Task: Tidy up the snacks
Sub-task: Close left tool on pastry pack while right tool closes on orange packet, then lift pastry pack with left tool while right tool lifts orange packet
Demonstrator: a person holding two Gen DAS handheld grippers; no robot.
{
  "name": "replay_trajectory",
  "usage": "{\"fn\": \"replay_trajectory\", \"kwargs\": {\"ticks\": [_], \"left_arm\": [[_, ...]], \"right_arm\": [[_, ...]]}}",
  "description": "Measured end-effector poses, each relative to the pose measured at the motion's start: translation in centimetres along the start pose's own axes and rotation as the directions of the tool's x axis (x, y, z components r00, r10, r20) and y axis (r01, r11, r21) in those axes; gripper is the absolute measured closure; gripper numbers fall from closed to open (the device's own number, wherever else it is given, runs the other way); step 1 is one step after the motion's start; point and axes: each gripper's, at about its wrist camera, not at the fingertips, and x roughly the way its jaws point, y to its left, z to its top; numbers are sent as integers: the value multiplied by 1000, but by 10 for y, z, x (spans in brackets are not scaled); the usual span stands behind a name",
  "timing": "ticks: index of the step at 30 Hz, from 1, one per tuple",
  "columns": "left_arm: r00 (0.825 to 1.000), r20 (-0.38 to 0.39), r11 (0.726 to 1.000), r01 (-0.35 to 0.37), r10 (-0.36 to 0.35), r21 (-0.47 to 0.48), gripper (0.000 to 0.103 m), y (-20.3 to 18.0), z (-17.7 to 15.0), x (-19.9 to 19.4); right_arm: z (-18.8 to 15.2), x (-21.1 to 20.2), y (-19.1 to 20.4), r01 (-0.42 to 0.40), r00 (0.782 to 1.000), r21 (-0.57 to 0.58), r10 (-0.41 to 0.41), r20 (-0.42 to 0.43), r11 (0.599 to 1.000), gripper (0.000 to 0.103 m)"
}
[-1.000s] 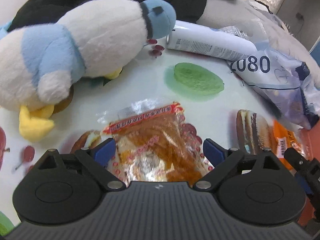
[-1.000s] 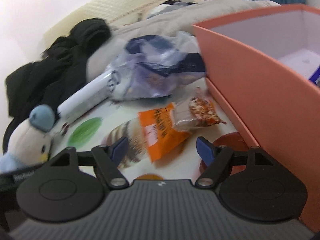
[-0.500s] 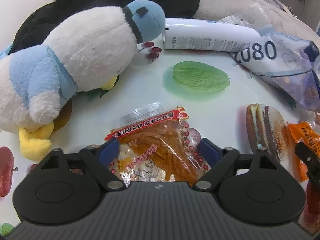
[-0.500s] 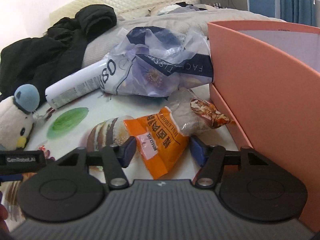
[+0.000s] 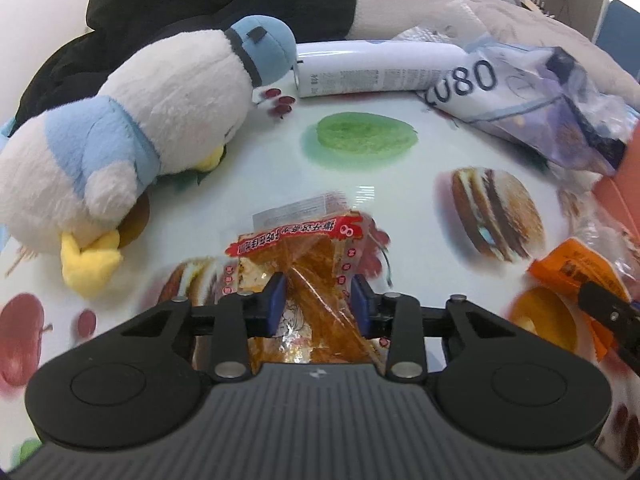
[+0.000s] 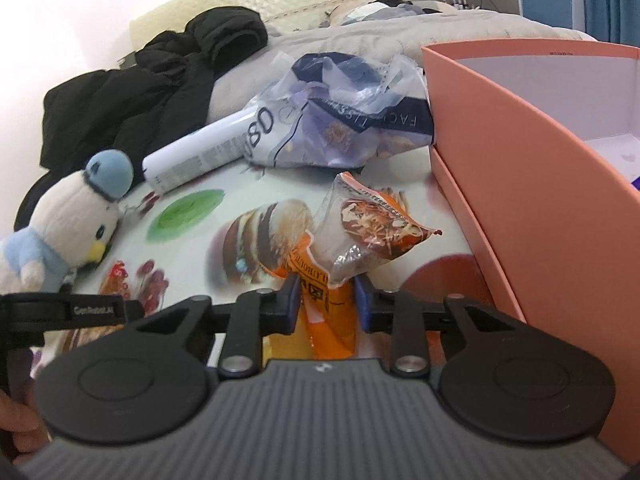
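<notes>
**Both grippers closing on snack packs**

Your left gripper [image 5: 318, 300] is closing on the red-edged pack [image 5: 308, 264]; the pack sits between its blue pads, which already press the wrapper. Your right gripper [image 6: 326, 302] is closing too, narrow around the orange pack [image 6: 328, 312], whose clear end sticks out ahead. The pink box [image 6: 532, 184] stands just to its right.

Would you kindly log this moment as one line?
left gripper: closing on red-edged snack pack | right gripper: closing on orange snack pack | box: waiting
</notes>
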Motion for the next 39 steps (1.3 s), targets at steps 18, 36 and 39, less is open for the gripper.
{"fn": "replay_trajectory", "kwargs": {"ticks": [18,36,39], "left_arm": [[990,11,988,139,-139,-68,69,-3,-97,-109],[975,-16,975,222,-222,6,69,-21,-167,-169],[974,-10,974,227,-227,-12,69,-24,-174,-169]], "right_arm": [[-41,-83,4,-81,993,-86,73,-96,993,74],[-77,-156,-11,-246,929,-149,190,-317,958,73],[-77,-157,-11,-238,928,-168,172,-331,957,70]]}}
